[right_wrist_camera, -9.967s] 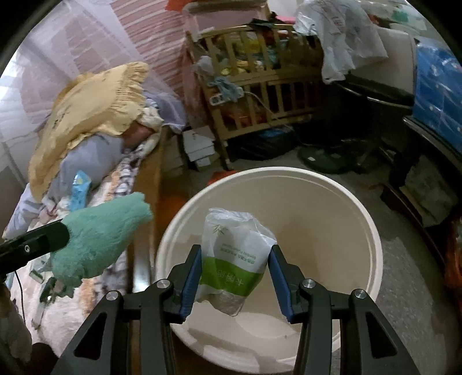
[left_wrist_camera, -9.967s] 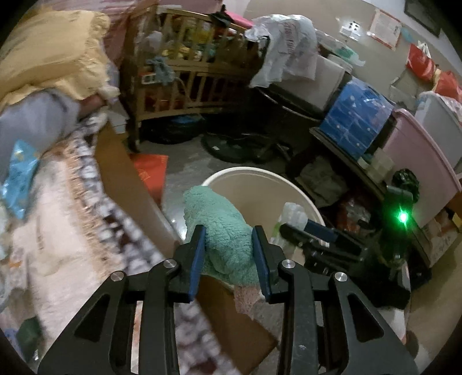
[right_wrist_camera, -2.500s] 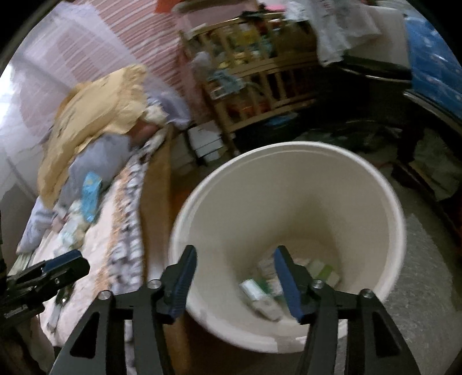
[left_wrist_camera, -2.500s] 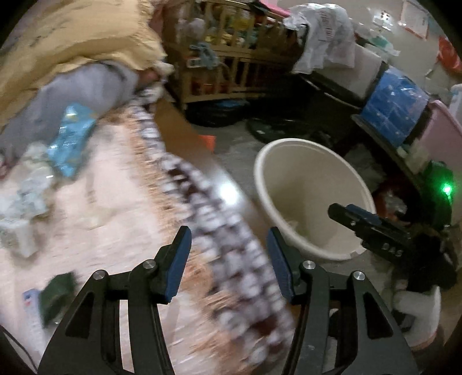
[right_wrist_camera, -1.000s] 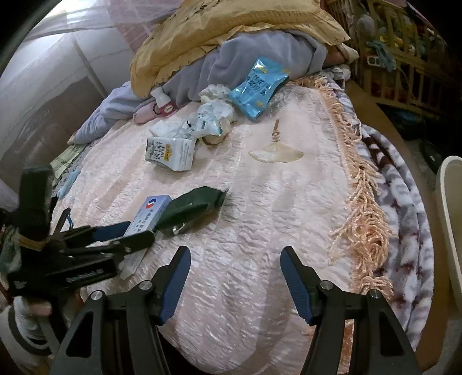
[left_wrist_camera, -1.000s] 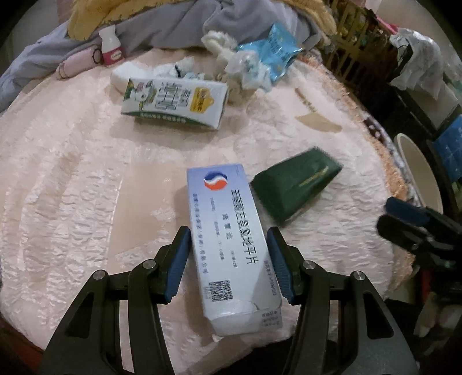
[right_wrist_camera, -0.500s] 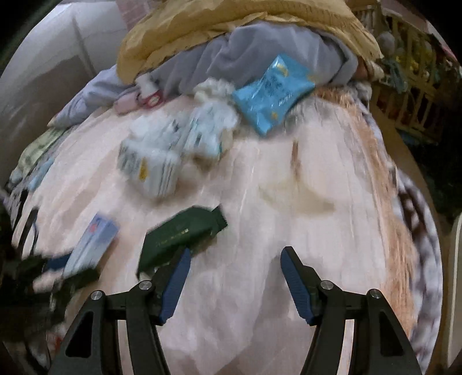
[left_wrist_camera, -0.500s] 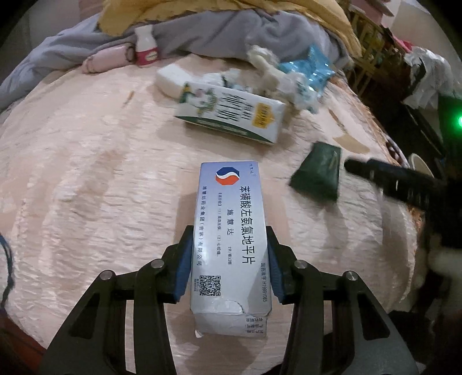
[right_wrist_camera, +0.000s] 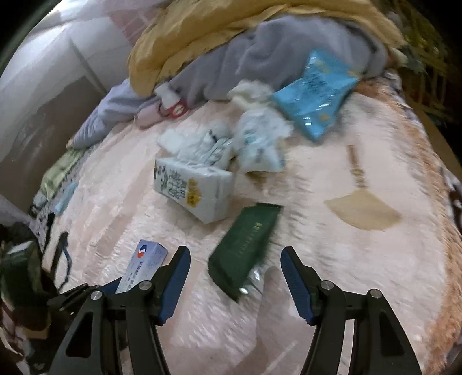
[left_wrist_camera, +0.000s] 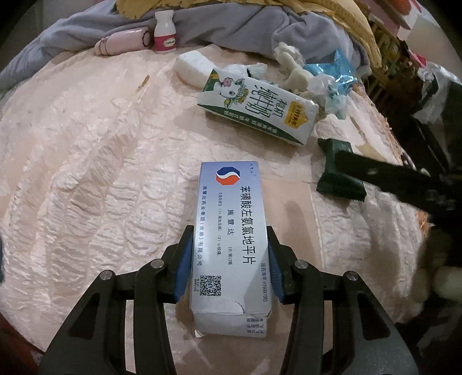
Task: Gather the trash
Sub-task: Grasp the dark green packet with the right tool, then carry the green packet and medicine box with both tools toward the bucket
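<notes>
The left tongs [left_wrist_camera: 229,264] have just closed in and now clamp the sides of a pale blue medicine box [left_wrist_camera: 229,230] lying on the pink bedspread [left_wrist_camera: 86,173]. Beyond the box lies a milk carton [left_wrist_camera: 260,106], with a small white bottle [left_wrist_camera: 164,31] farther off against the grey blanket [left_wrist_camera: 245,26]. The right tongs [right_wrist_camera: 235,284] stand apart, holding nothing, just short of a dark green packet [right_wrist_camera: 245,248]. Past that sit crumpled wrappers [right_wrist_camera: 257,144] and a blue pouch [right_wrist_camera: 314,92].

Bedroom in a home: bed under a pink quilted bedspread [left_wrist_camera: 86,150], yellow blanket [right_wrist_camera: 202,31] and grey bedding [left_wrist_camera: 231,23] heaped at its head, wooden cot [left_wrist_camera: 404,57] alongside.
</notes>
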Demonstrator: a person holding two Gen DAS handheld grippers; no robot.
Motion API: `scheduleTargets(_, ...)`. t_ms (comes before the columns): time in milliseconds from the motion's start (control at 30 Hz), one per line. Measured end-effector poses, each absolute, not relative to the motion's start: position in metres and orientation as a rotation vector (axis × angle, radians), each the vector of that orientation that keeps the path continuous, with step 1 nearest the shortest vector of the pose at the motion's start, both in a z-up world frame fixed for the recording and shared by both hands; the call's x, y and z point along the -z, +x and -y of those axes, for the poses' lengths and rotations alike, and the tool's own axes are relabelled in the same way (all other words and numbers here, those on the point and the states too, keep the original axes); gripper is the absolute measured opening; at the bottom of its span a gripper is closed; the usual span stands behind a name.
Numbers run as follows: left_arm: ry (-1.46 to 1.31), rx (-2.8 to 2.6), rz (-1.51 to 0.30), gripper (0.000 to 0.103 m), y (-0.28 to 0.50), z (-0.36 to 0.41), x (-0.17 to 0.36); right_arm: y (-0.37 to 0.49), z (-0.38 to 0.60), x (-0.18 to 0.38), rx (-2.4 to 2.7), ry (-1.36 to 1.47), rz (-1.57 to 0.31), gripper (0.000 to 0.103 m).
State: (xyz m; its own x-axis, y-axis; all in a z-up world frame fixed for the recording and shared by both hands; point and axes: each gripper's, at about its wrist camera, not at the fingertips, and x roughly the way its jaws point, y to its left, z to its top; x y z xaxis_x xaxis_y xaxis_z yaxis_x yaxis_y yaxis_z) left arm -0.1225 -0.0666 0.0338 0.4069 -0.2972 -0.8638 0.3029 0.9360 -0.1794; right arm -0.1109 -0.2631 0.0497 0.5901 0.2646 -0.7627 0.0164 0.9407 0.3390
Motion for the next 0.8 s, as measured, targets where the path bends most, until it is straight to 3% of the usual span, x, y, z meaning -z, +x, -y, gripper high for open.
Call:
scheduleTargets(67,-0.007,0.374,-1.095,0.048,-0.119,0.066,-0.033,-0.100,0.255,-0.042,-0.147,0.309,-0.951,0.062)
scheduleTargets(133,-0.033,0.372,-1.101,0.051,-0.116,0.064,-0.032,-0.096,0.252,-0.035,-0.143,0.291,-0.967,0.038)
scheduleTargets(233,-0.058,0.370,-1.105,0.052,-0.113,0.063,-0.033,-0.103,0.256,-0.033,-0.146,0.268,-0.961,0.031)
scheduleTargets(333,-0.055,0.372,-1.096,0.046,-0.113,0.065,-0.034,-0.119,0.266,-0.041,-0.151,0.257,-0.940,0.030)
scheduleTargets(800,0.019,0.451,-1.000,0.045,-0.143,0.106,-0.077,-0.197,0.300,-0.074,-0.158,0.268,-0.837,0.030)
